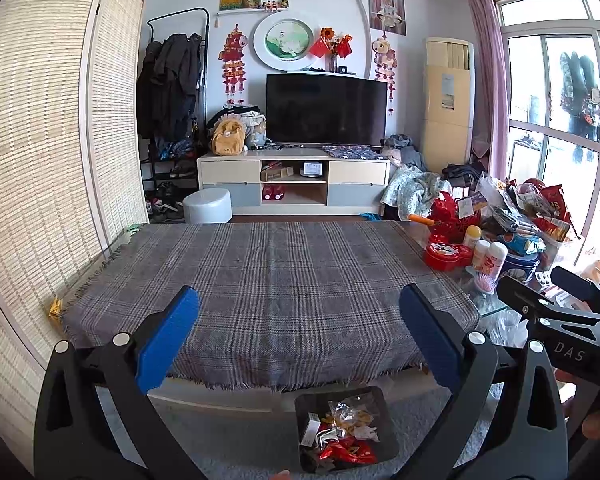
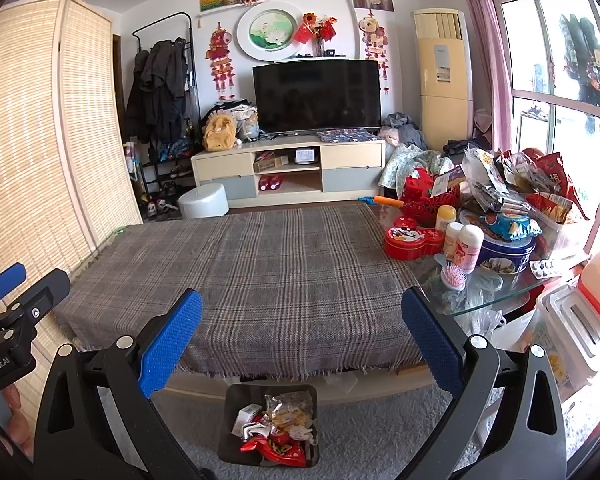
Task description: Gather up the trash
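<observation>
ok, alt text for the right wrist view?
Open right gripper hovers empty over a plaid-covered table, above a dark floor bin holding wrappers. Snack bags and tins crowd the glass end at right; TV behind.

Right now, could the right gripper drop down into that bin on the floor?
Probably yes. The right gripper is open and empty, and the bin sits open-topped just below it on the carpet, in front of the table, with nothing between.

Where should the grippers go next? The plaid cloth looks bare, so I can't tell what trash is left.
Probably hold back: left gripper and right gripper are open and empty, wrappers sit in the bin, and the plaid cloth shows no litter.
</observation>
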